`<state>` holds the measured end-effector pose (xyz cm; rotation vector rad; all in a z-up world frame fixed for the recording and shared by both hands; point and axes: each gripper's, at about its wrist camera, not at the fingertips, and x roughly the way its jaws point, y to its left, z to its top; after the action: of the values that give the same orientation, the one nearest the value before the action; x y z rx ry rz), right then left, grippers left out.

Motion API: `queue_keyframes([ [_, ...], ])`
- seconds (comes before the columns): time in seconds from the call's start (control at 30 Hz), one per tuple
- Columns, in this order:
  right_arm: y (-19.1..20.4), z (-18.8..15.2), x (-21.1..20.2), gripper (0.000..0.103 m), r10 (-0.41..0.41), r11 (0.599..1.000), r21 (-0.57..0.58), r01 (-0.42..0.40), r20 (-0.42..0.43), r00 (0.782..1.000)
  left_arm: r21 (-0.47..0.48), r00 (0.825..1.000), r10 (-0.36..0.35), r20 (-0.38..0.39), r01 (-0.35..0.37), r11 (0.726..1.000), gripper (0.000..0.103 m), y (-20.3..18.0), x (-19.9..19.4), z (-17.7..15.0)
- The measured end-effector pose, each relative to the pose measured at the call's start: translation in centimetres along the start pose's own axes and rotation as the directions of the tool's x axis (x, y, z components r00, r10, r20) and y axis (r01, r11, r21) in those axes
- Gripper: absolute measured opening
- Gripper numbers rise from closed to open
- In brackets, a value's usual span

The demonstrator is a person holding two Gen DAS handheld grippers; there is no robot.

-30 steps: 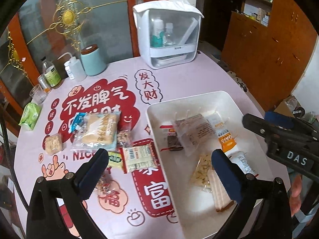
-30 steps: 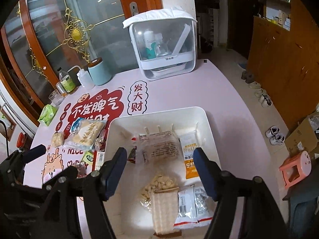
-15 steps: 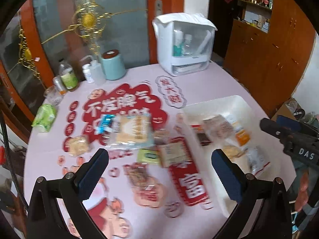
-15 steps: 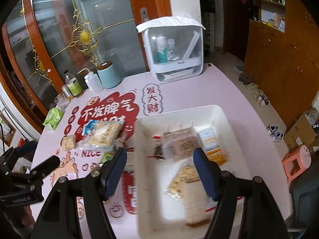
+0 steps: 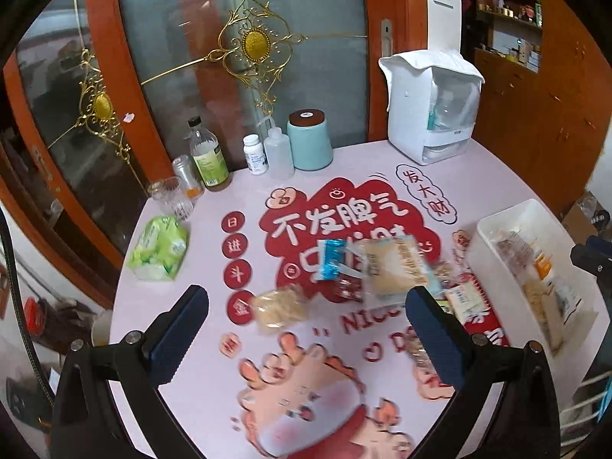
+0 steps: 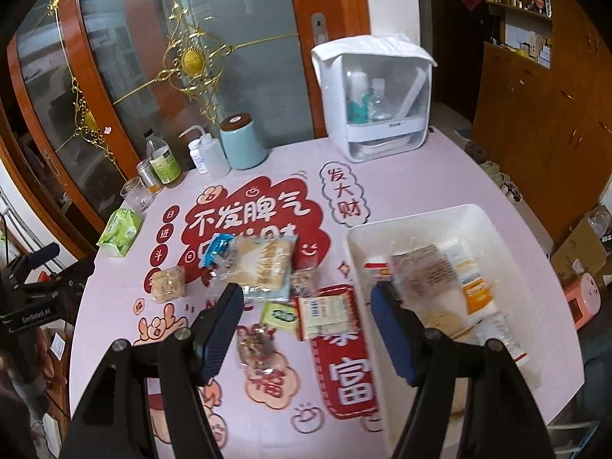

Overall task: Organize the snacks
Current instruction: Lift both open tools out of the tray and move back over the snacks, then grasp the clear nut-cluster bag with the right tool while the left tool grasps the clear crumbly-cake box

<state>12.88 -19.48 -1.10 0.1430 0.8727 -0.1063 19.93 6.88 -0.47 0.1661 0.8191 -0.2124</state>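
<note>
A white bin [image 6: 476, 222] with several snack packets stands on the right of the pink table. Loose snacks lie left of it: a big bread bag [image 6: 260, 267] [image 5: 394, 267], a small cracker pack [image 6: 168, 285] [image 5: 279, 308], a white wafer pack [image 6: 325, 315], a green packet [image 6: 281, 315] and a nut bar [image 6: 254, 344]. My left gripper [image 5: 306, 336] hangs open above the cracker pack, nothing between its fingers. My right gripper [image 6: 306, 325] is open too, empty, above the wafer pack and the bin's left wall.
Along the table's back edge stand a white organiser box [image 6: 376, 95], a teal canister [image 6: 243, 141], bottles [image 6: 162, 160] and a glass [image 6: 135, 193]. A green tissue pack [image 6: 120, 231] lies at the left edge. Glass doors rise behind; a wooden cabinet stands at the right.
Both grippers have swung left, away from the bin and over the loose snacks. The bin slid to the right in both views. Both stayed open and empty.
</note>
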Motion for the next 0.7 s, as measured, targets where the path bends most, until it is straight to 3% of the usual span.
queue_keyframes([
  [0.17, 3.3, -0.7, 2.8, 0.070, -0.021, 0.999, -0.038, 0.018, -0.058, 0.998, 0.100, 0.999, -0.009, -0.038, 0.012, 0.995, 0.102, 2.5, 2.9, 0.3],
  [0.3, 4.8, -1.7, 5.3, 0.070, -0.015, 0.998, -0.060, 0.008, -0.113, 0.994, 0.159, 0.992, -0.058, -0.115, 0.076, 0.984, 0.102, 3.6, 6.6, -0.1],
  [0.53, 6.0, -3.7, 10.3, 0.070, 0.007, 0.998, -0.055, -0.021, -0.237, 0.972, 0.312, 0.966, -0.120, -0.229, 0.190, 0.931, 0.102, 3.2, 13.3, -2.2],
  [0.7, 6.9, -5.3, 13.8, 0.070, 0.010, 0.997, -0.064, -0.032, -0.320, 0.947, 0.358, 0.946, -0.138, -0.293, 0.242, 0.902, 0.102, 3.4, 17.4, -2.9],
])
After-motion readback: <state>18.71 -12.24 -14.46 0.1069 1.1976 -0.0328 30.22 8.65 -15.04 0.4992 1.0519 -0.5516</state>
